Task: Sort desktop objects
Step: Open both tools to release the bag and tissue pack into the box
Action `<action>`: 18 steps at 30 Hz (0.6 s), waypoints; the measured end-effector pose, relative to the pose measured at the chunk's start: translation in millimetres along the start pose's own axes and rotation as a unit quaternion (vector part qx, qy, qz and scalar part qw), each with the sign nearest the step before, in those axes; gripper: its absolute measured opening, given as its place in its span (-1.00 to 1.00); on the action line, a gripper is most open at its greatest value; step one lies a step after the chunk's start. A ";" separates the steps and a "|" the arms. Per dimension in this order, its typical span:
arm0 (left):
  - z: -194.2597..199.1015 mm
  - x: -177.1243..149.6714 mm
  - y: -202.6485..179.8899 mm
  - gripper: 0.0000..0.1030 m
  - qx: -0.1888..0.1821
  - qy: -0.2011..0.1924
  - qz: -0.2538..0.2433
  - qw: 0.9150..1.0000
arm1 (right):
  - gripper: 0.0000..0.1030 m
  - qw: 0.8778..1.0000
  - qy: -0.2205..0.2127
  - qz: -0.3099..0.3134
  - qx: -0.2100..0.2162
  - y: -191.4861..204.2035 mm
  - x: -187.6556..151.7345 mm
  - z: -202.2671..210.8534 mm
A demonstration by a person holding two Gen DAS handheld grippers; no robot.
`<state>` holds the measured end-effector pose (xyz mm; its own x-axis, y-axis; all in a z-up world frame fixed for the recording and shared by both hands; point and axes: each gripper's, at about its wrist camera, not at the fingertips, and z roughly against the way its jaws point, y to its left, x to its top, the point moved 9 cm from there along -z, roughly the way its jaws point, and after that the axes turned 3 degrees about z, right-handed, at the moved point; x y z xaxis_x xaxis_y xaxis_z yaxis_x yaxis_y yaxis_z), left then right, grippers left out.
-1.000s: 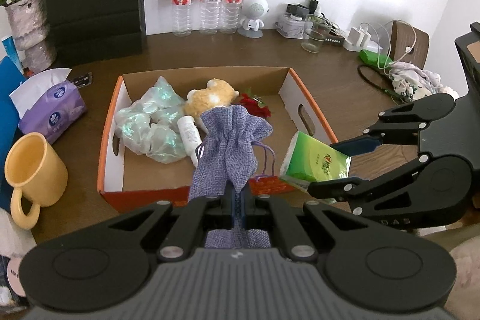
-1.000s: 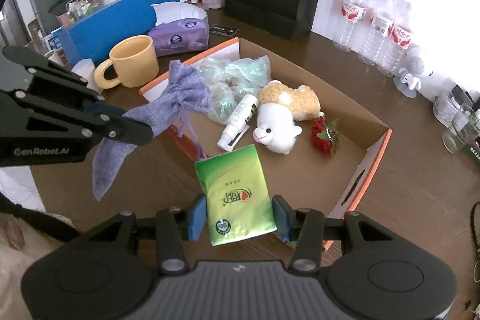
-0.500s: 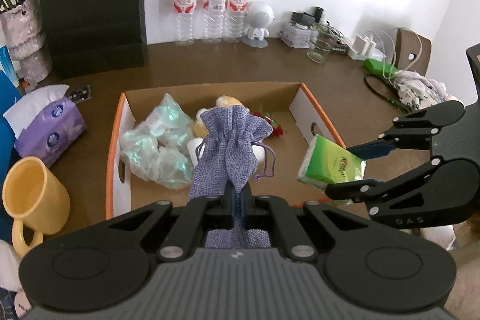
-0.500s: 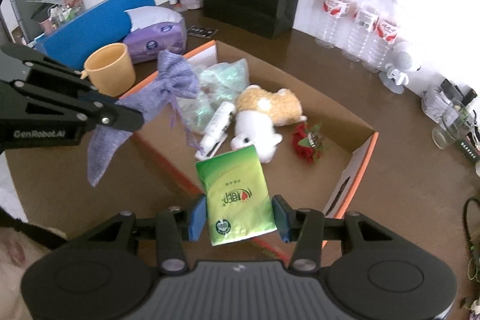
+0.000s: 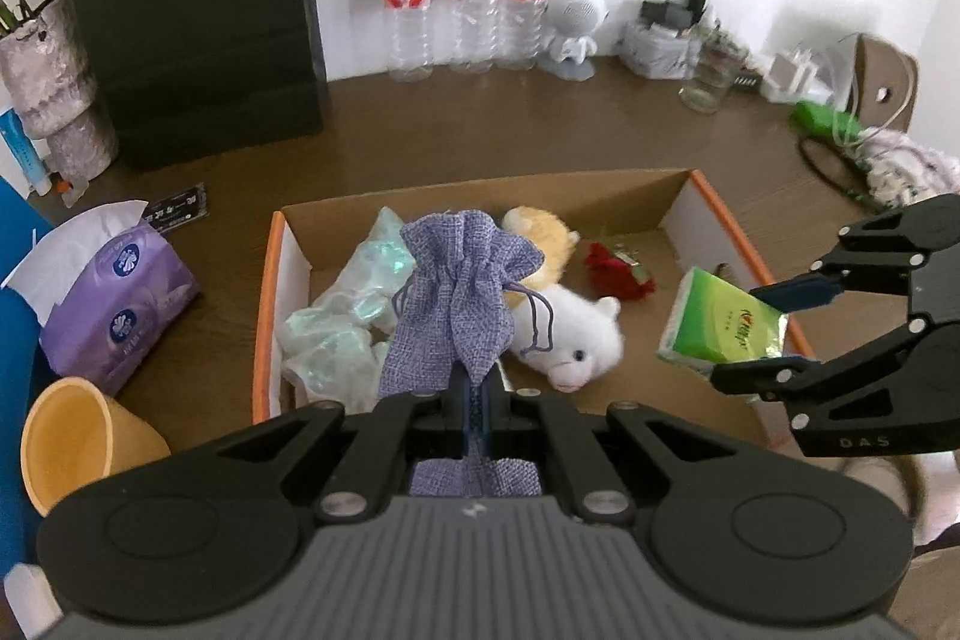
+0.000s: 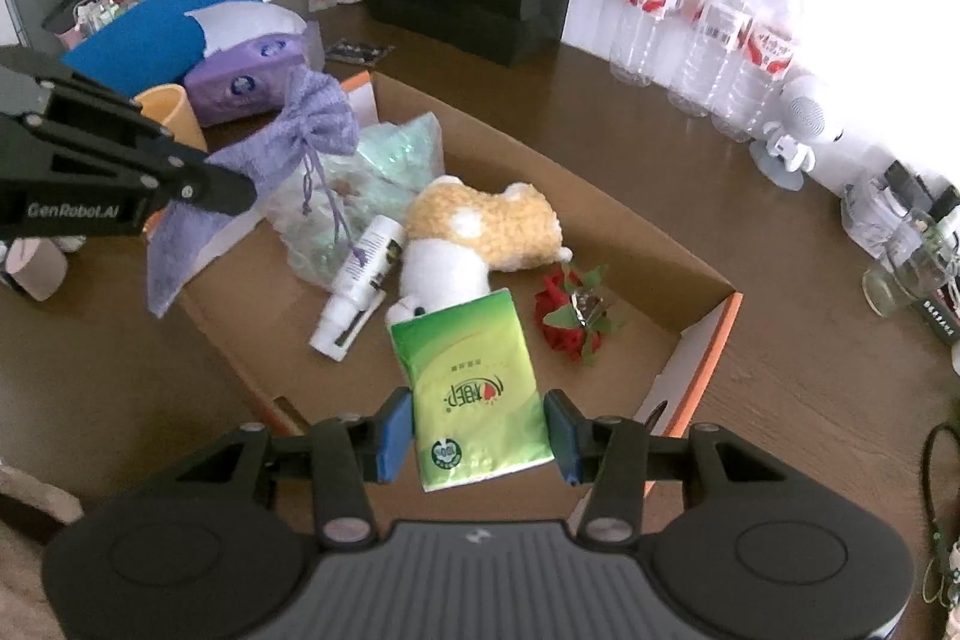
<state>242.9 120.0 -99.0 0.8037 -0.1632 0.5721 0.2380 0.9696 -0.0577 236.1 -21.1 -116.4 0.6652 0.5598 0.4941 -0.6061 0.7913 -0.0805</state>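
Note:
An orange-edged cardboard box (image 5: 264, 316) sits on the brown desk. It holds a plush toy (image 5: 570, 334), a red rose (image 5: 618, 274), pale green plastic bags (image 5: 342, 328) and a white tube (image 6: 357, 286). My left gripper (image 5: 477, 388) is shut on a purple drawstring pouch (image 5: 462, 304), which hangs over the box's left part. The right gripper (image 6: 480, 436) is shut on a green tissue pack (image 6: 480, 382), held above the box's near right side. Each gripper shows in the other's view: the left gripper (image 6: 234, 193) with the pouch (image 6: 312, 124), and the right gripper (image 5: 762, 334) with the pack (image 5: 720, 325).
Left of the box lie a purple tissue pack (image 5: 114, 304) and a yellow mug (image 5: 72, 442). A black paper bag (image 5: 192, 10), three water bottles (image 5: 468, 10), a white toy robot (image 5: 576, 22) and a glass (image 5: 708, 76) line the back. Cables and cloth lie at the right.
Both grippers have risen and moved forward over the box, each still holding its item. The box now looks smaller and farther below; the tissue pack hangs over its inside.

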 end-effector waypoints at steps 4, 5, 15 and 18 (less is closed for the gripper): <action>-26.0 -4.2 5.6 -0.93 0.009 0.032 -0.007 0.999 | -0.10 1.000 0.020 0.004 0.005 -2.0 -1.3 -22.7; -32.5 -5.3 7.0 -0.93 0.011 0.041 -0.009 0.999 | -0.10 1.000 0.026 0.005 0.007 -2.0 -2.1 -28.1; -64.1 -14.2 10.0 -0.81 0.017 0.084 -0.008 0.996 | -0.08 0.998 0.062 -0.003 0.012 -5.9 -11.9 -55.5; -66.6 -15.2 9.3 -0.43 0.015 0.089 -0.003 0.996 | -0.02 0.997 0.069 -0.007 0.011 -7.6 -14.1 -59.8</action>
<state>269.1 119.3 -162.7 0.8867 -0.1970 0.4183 0.2298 0.9728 -0.0291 257.3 -20.3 -174.6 0.7269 0.5785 0.3702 -0.6046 0.7946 -0.0545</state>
